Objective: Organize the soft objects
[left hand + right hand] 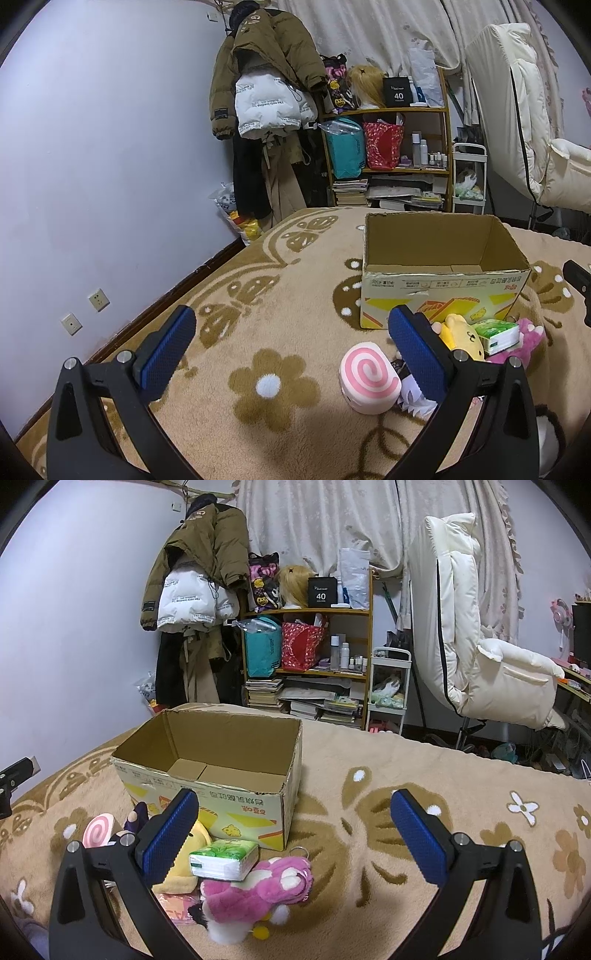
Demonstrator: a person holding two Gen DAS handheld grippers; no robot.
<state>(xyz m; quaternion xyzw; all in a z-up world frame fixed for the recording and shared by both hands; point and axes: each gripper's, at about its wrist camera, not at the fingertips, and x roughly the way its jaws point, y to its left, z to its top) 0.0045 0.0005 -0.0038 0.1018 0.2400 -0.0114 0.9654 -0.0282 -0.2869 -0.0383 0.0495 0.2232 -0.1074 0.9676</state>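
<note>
Both hand-held grippers, left point(291, 343) and right point(294, 825), were spread wide, grasping nothing; ahead lay one pink swirl cushion point(369, 376), one tissue pack point(224, 859), one cardboard box point(221, 775).

- A pale lilac wall point(110, 147) fills the left of the frame.
- Coats point(258, 74) hang beside a wooden shelf point(406, 110) at upper centre.
- Floral curtains point(332, 517) hang behind.
- A white padded chair point(461, 627) stands at right.

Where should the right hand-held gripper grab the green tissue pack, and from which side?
Grip the green tissue pack across its two long flat faces, coming from above and slightly toward the cardboard box. It lies flat on top of the pink plush and yellow plush, so its top is clear and its sides are exposed. The right hand-held gripper is open, wide enough to straddle it.
</note>
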